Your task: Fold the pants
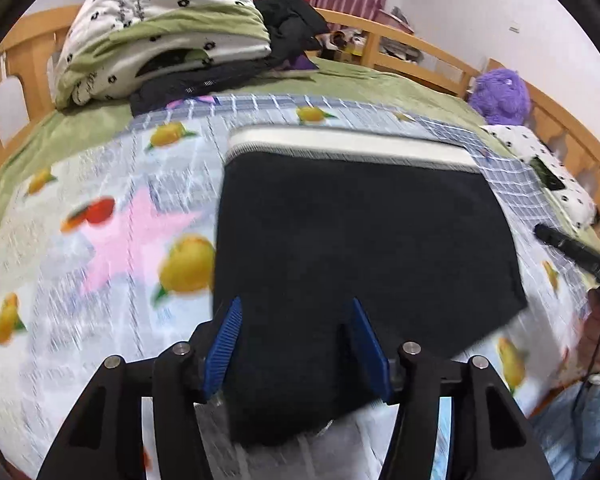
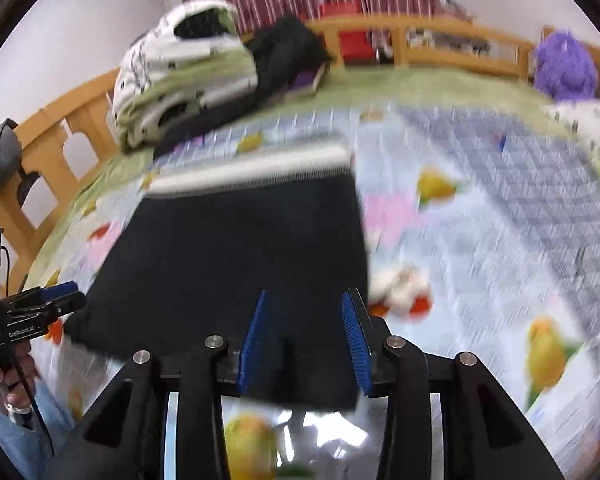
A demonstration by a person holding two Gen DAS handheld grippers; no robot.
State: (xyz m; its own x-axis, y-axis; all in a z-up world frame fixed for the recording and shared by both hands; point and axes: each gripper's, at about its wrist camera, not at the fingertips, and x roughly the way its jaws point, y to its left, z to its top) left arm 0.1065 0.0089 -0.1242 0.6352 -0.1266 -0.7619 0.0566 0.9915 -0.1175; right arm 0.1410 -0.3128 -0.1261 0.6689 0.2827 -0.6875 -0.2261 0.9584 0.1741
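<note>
The dark navy pants (image 1: 360,248) lie folded into a compact block on the fruit-print sheet, white waistband (image 1: 340,144) at the far end. My left gripper (image 1: 296,320) is open, its blue pads either side of the near left edge of the pants. My right gripper (image 2: 306,320) is open too, its pads straddling the near right corner of the pants (image 2: 240,252). The left gripper also shows at the left edge of the right wrist view (image 2: 52,304). Both views are motion-blurred.
A folded quilt (image 1: 160,36) and dark clothes (image 1: 292,24) are piled at the far side of the bed. A purple plush toy (image 1: 500,96) sits at the far right by the wooden bed rail (image 1: 420,44). A spotted pillow (image 1: 552,172) lies right.
</note>
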